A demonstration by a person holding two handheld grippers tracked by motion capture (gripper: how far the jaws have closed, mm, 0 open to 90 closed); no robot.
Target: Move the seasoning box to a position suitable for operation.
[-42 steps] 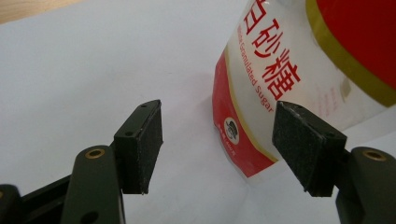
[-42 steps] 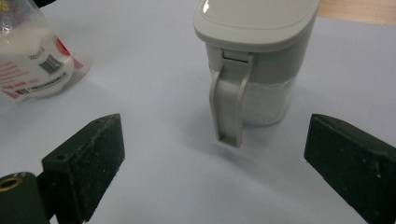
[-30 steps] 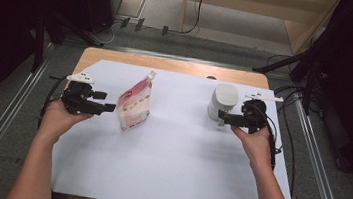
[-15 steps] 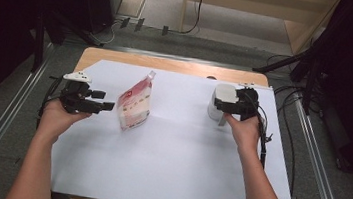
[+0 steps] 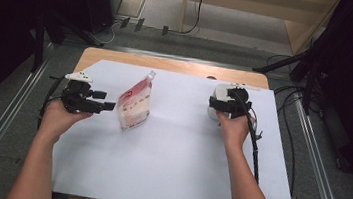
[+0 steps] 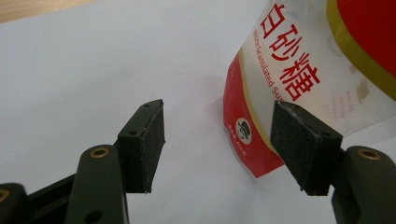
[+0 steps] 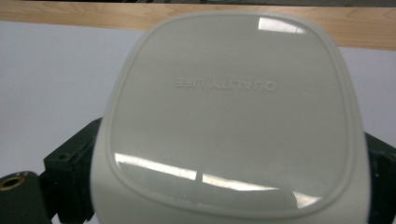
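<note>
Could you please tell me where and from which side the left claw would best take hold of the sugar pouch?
Probably the pouch's near side edge, approached level from the left. The sugar pouch stands upright on the white sheet, its flat side seam facing the left claw. That thin seam should fit between the open jaws, whereas the bulging printed face looks too broad.

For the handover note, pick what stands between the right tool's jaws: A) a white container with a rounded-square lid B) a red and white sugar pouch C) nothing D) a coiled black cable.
A: the white container sits between the right tool jaws, one dark jaw showing at each side of it.
</note>
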